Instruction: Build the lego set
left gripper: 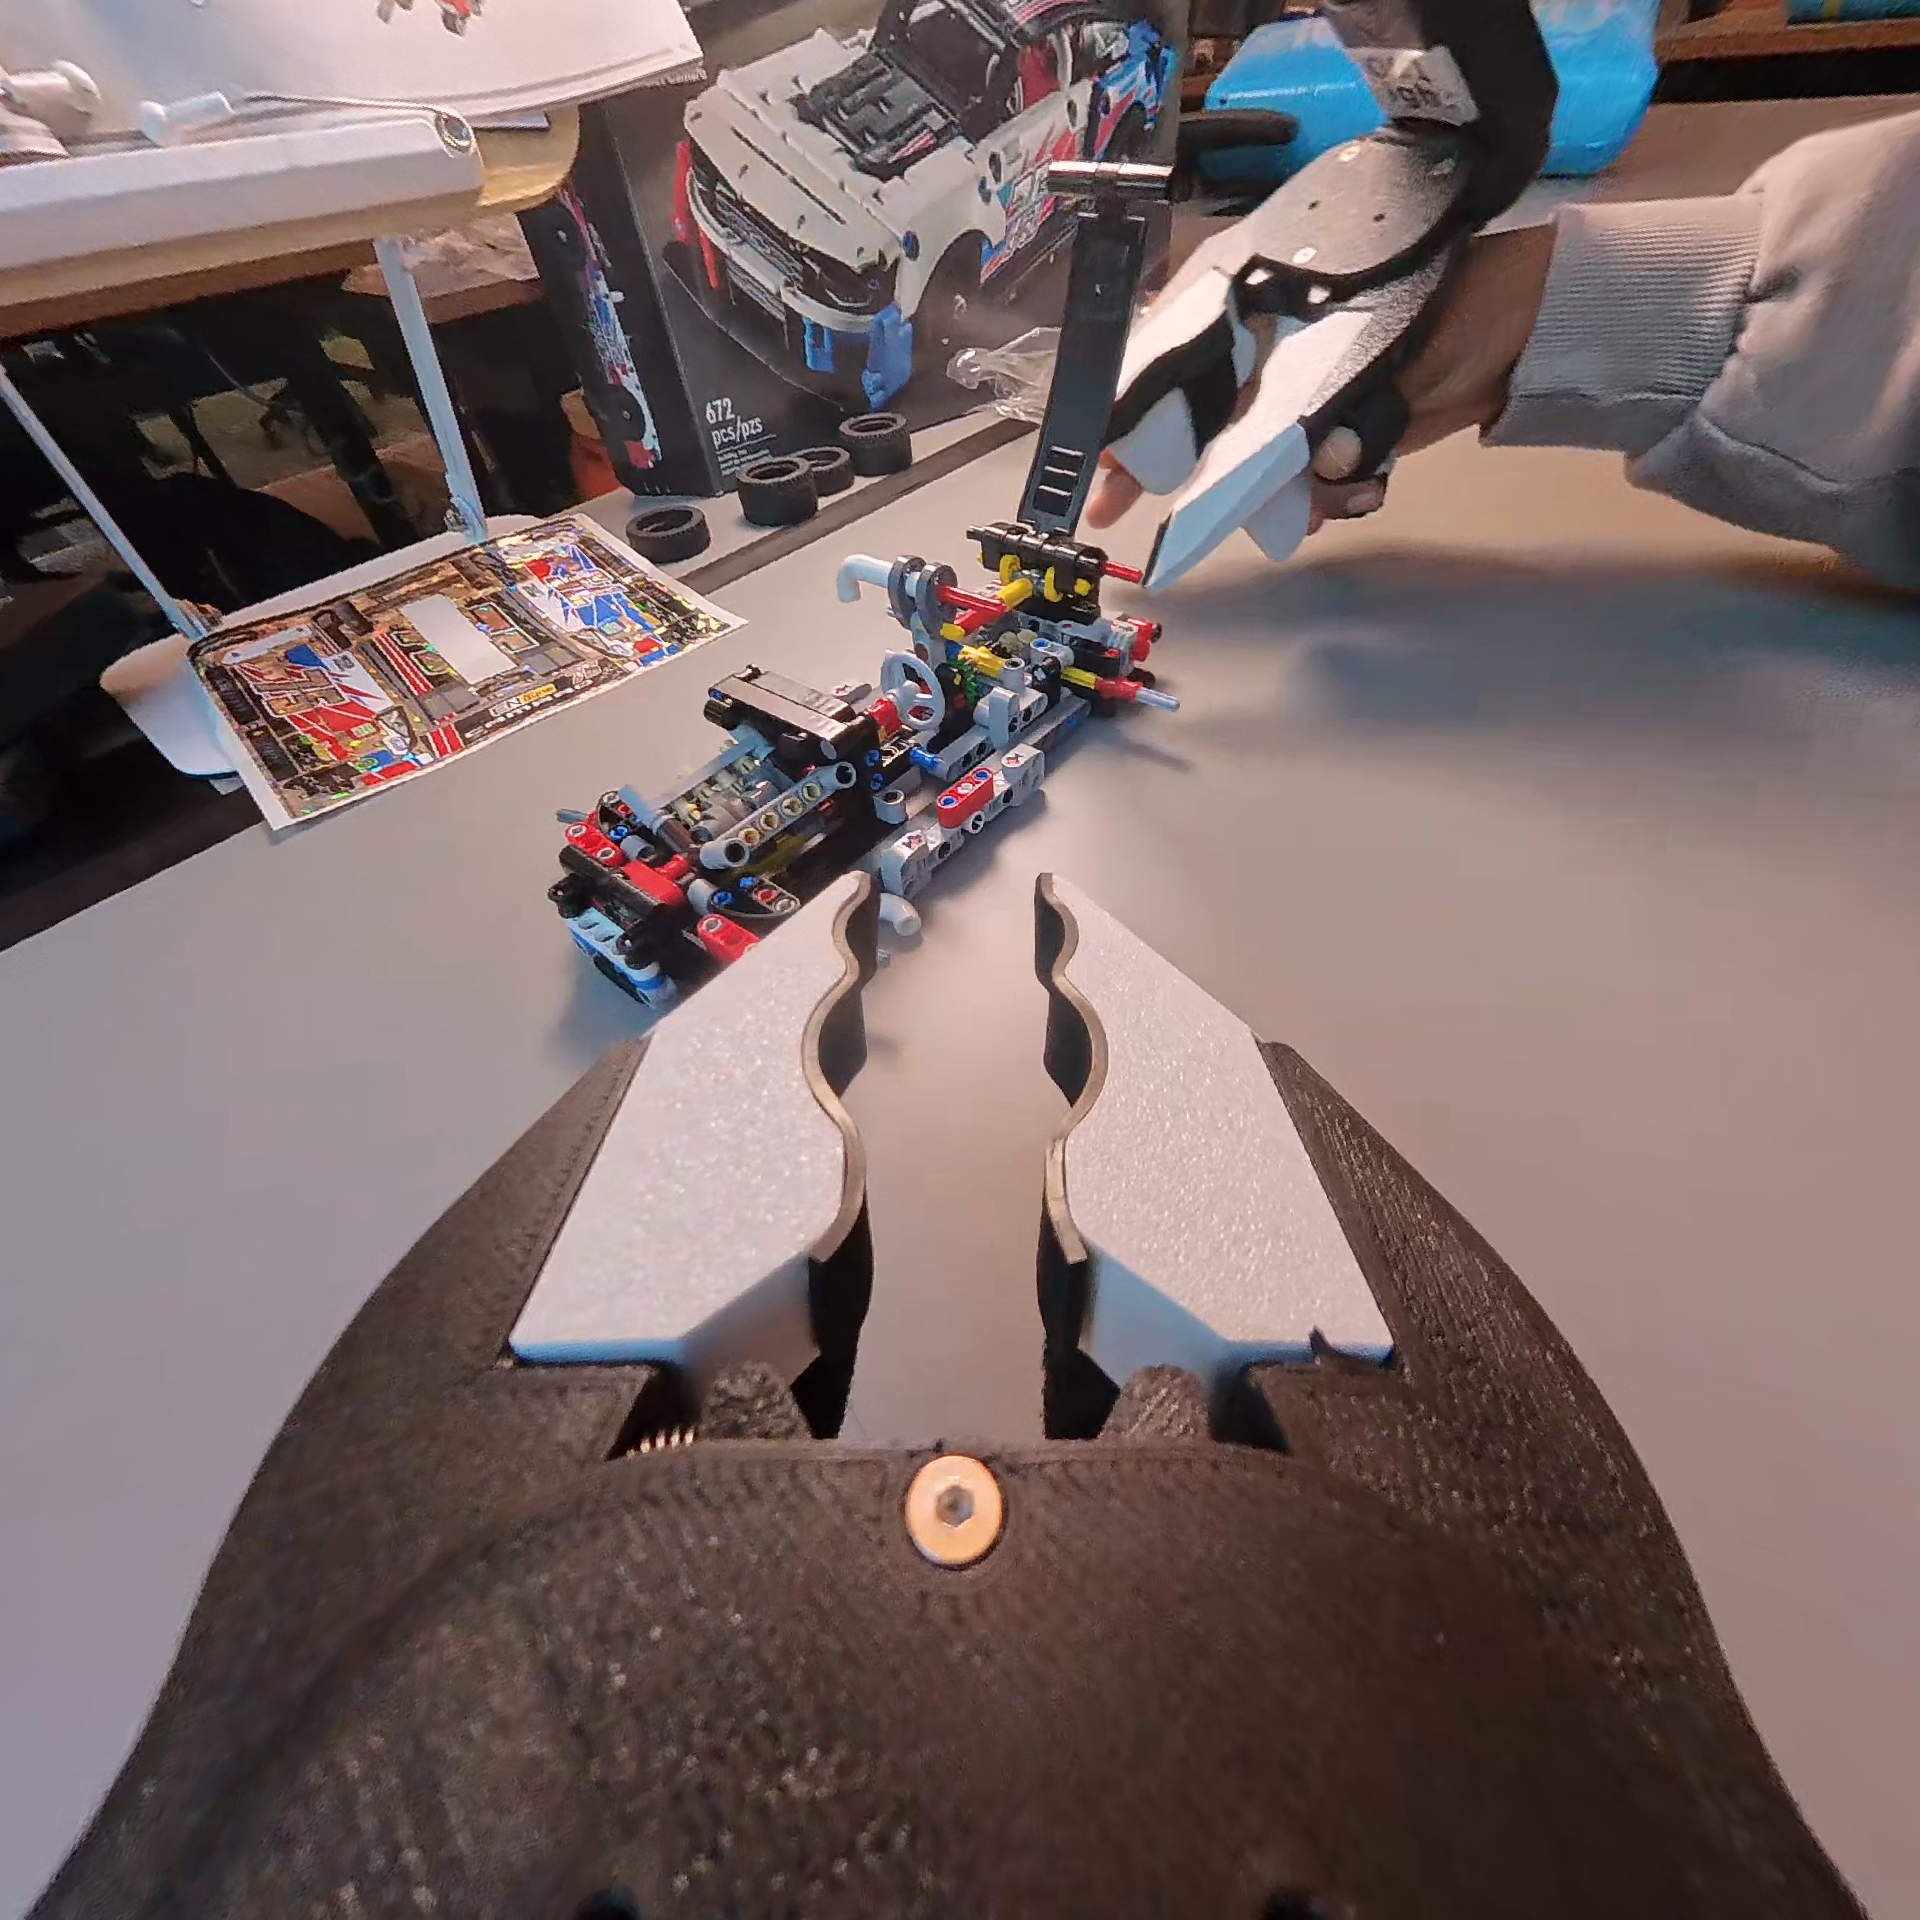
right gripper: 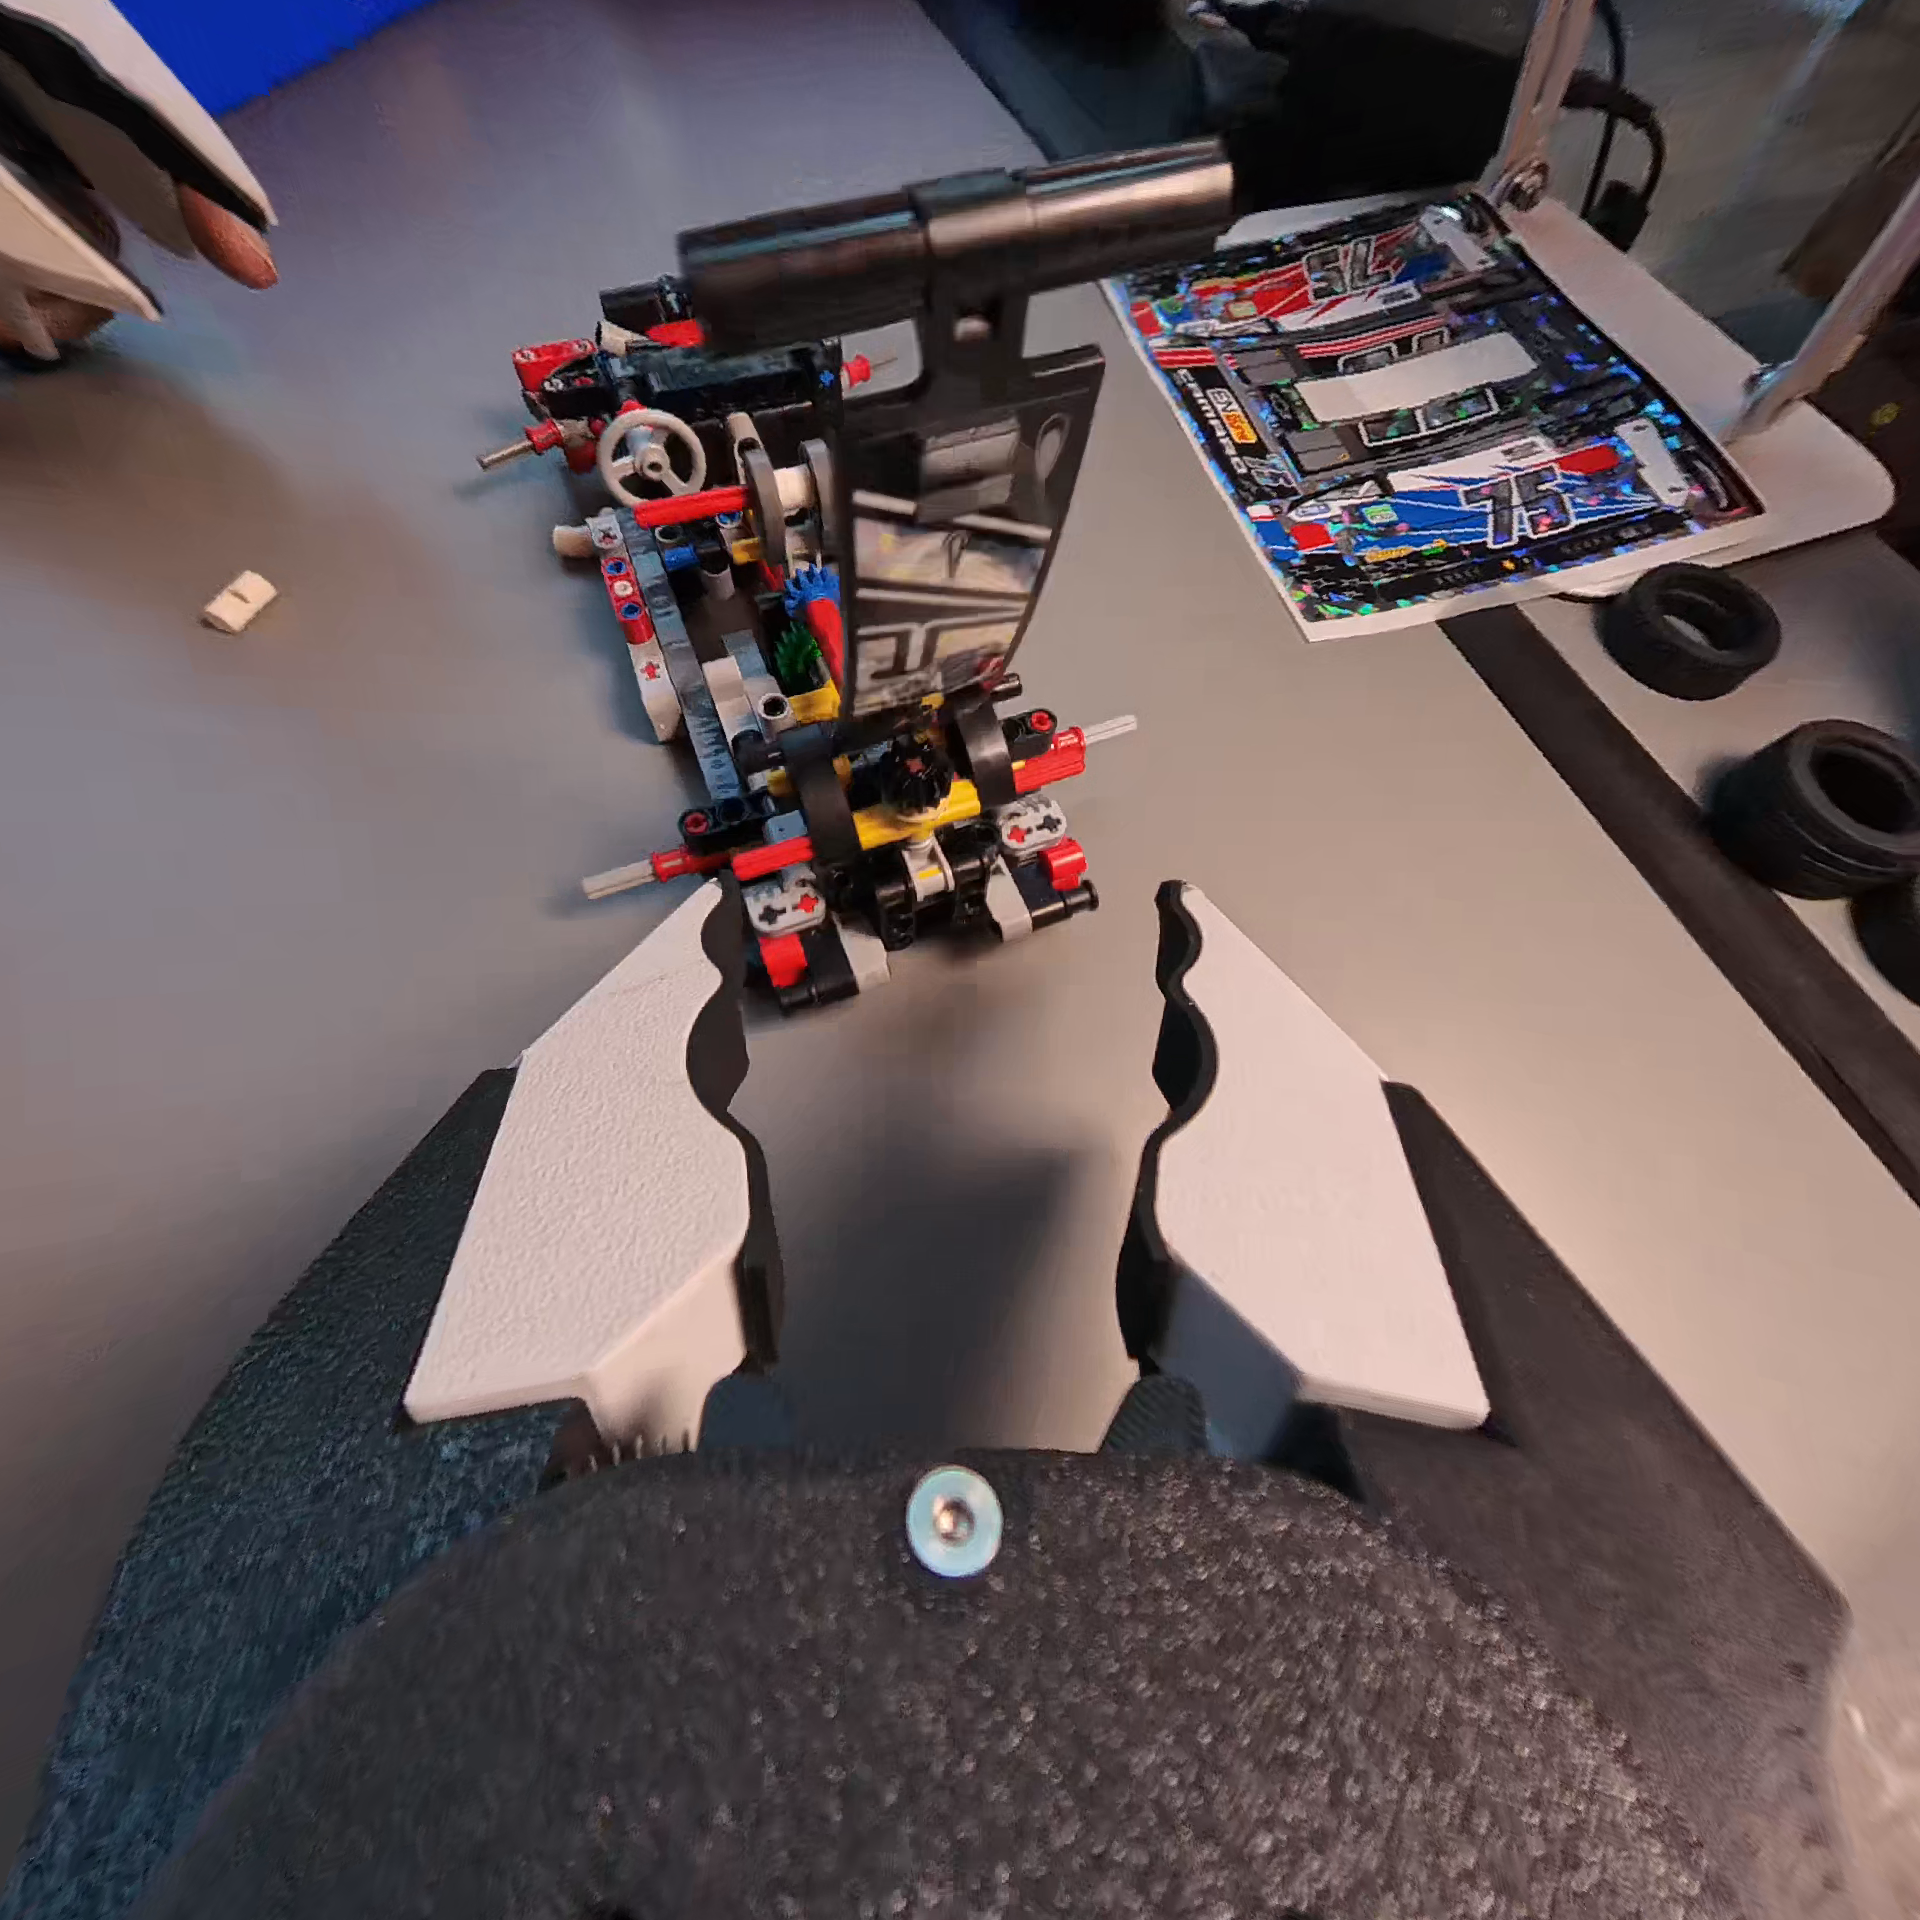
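Observation:
A partly built lego car chassis (left gripper: 852, 758) of black, red, grey and yellow parts lies on the grey table; it also shows in the right wrist view (right gripper: 810, 665). A tall black panel (left gripper: 1091, 343) stands upright on one end of the chassis and is seen close up in the right wrist view (right gripper: 956, 520). My left gripper (left gripper: 951, 894) is open and empty, its tips just short of the chassis's near end. My right gripper (right gripper: 945, 904) is open and empty, right at the panel end. It also shows in the left wrist view (left gripper: 1205, 520), beside that end.
A shiny sticker sheet (left gripper: 457, 665) lies on a white tray left of the chassis. Several black tyres (left gripper: 800, 478) and the set's box (left gripper: 883, 229) stand behind. A small white lego piece (right gripper: 239, 601) lies loose on the table. A person's grey sleeve (left gripper: 1714, 332) reaches in from the right.

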Demonstrator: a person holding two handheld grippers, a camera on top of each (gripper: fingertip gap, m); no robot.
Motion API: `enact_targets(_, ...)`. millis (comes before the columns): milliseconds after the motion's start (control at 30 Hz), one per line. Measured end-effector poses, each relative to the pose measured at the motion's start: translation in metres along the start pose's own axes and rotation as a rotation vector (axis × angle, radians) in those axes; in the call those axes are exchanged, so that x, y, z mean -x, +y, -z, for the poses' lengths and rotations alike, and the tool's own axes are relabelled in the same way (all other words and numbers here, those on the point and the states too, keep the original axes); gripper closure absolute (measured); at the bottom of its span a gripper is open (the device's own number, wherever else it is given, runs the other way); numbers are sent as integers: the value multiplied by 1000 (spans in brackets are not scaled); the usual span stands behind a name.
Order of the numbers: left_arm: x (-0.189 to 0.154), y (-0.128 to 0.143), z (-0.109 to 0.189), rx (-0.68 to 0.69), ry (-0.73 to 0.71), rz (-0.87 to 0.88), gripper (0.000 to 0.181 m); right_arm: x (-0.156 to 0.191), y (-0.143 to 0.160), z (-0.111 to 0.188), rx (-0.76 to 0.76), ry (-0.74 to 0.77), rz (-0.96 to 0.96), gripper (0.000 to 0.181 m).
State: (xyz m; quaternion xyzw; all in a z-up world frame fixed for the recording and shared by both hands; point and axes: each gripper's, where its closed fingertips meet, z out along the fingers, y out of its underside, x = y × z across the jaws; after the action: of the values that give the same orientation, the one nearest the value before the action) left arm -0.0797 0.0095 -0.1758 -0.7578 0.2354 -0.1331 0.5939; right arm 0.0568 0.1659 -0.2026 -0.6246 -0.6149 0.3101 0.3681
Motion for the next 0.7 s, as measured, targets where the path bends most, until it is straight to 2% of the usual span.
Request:
enact_targets(100, -2, 2, 0, 19, 1, -5, 153, 8, -2, -19, 27, -76, 11, 101)
enact_targets(200, 1, 8, -2, 53, -15, 4, 154, 17, -2, -26, 29, -65, 35, 127)
enact_targets(233, 2, 9, -3, 64, -19, 16, 154, 16, -1, -26, 34, -27, 39, 130)
enact_targets(333, 7, 14, -7, 105, -30, 76, 157, 22, 2, -21, 73, 49, 16, 132)
enact_targets(500, -3, 8, -12, 113, 29, 163, 159, 40, 8, -12, 164, 215, -35, 132)
enact_targets(700, 0, 9, -7, 114, 8, 156, 160, 55, 12, 9, 178, 277, -163, 135)
